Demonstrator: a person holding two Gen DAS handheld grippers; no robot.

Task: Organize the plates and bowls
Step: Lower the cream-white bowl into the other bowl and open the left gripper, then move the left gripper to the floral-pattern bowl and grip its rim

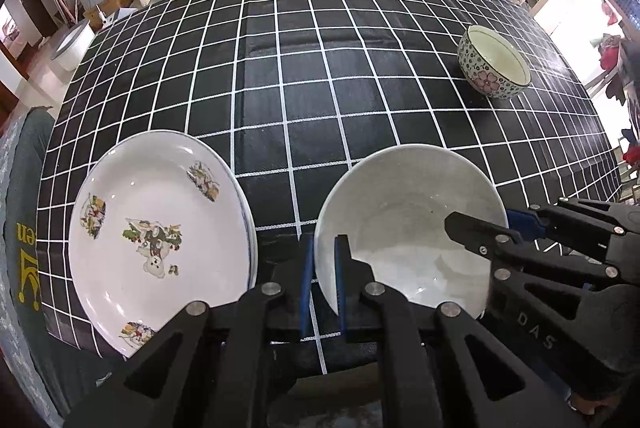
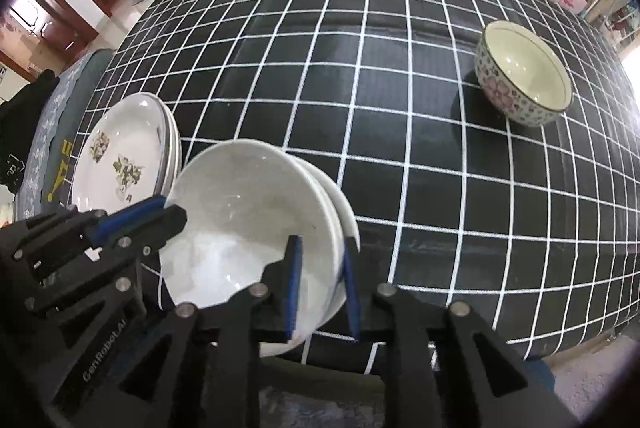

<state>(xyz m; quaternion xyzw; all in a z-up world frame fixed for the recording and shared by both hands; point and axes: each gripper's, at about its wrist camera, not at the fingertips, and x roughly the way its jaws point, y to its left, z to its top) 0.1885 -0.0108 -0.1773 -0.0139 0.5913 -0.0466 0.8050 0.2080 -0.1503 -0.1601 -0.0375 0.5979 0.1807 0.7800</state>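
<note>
Left gripper (image 1: 323, 260) clamped on near-left rim of the white bowl stack (image 2: 248, 220), near edge of the surface (image 1: 320, 76). Right gripper (image 2: 320, 268) straddles the right rim, pads slack. Plate stack (image 1: 160, 228) just left; floral bowl (image 1: 494, 66) far right.

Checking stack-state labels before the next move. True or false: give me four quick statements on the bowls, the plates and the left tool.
1. The left tool is clamped on the white bowl at its rim. True.
2. The flowered bowl sits inside the white bowl. False: it stands alone, farther across the checked cloth.
3. The white bowl rests in a second white bowl. True.
4. The plates are plain white. False: the top one bears printed pictures.
</note>
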